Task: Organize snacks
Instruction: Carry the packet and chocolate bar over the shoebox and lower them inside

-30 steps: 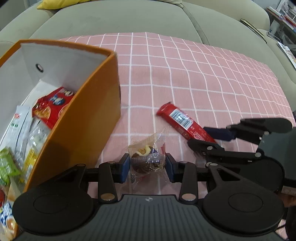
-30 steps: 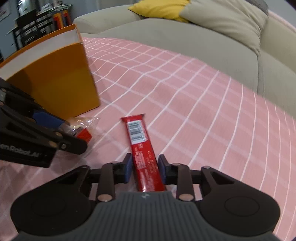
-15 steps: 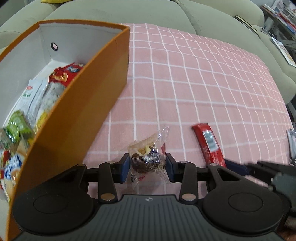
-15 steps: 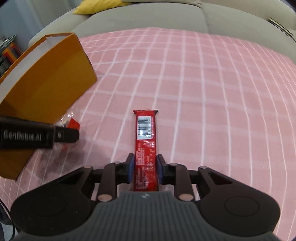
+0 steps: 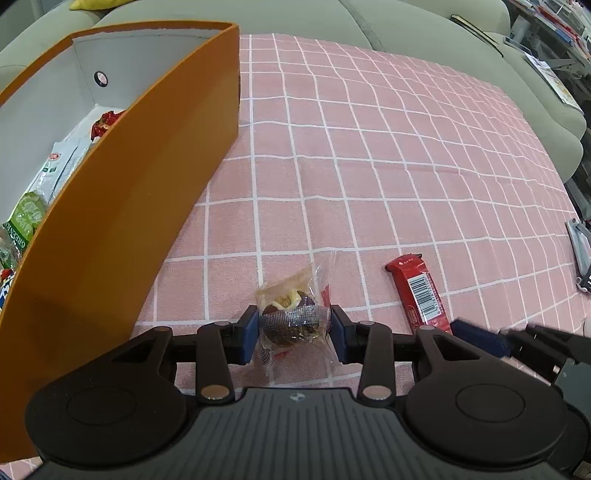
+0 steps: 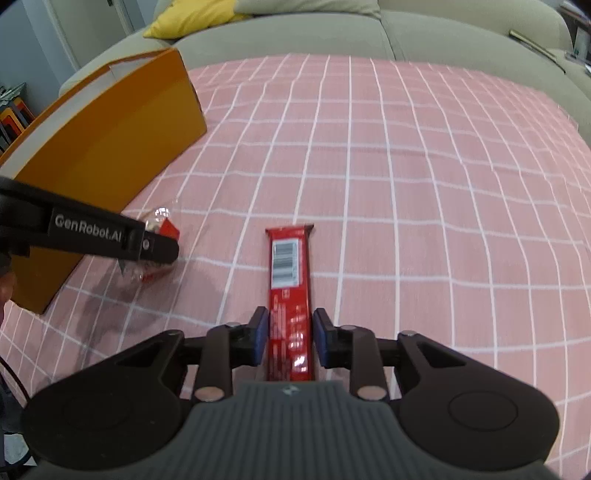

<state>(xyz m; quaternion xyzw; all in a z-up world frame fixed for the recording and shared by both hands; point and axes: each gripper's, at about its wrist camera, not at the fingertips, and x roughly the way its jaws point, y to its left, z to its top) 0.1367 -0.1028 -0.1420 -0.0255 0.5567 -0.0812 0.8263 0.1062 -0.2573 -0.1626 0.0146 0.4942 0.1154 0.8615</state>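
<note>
My left gripper point(image 5: 293, 332) is shut on a clear-wrapped chocolate cupcake point(image 5: 291, 321), held above the pink checked cloth, right of the orange box point(image 5: 140, 206). My right gripper point(image 6: 290, 334) is shut on a red chocolate bar point(image 6: 288, 288), barcode side up, its far end pointing away. The bar also shows in the left wrist view point(image 5: 419, 291). The left gripper with the cupcake pack point(image 6: 159, 236) shows in the right wrist view beside the orange box point(image 6: 110, 147).
The orange box holds several snack packs point(image 5: 33, 210) against its white inner wall. The pink checked cloth point(image 6: 406, 166) covers a beige sofa point(image 6: 295, 33) with a yellow cushion point(image 6: 192, 18). Shelves and papers point(image 5: 554, 74) lie off to the right.
Both grippers have risen and pulled back with their snacks. The orange box now looks larger and closer to the left gripper. The red bar has turned straight along the right gripper.
</note>
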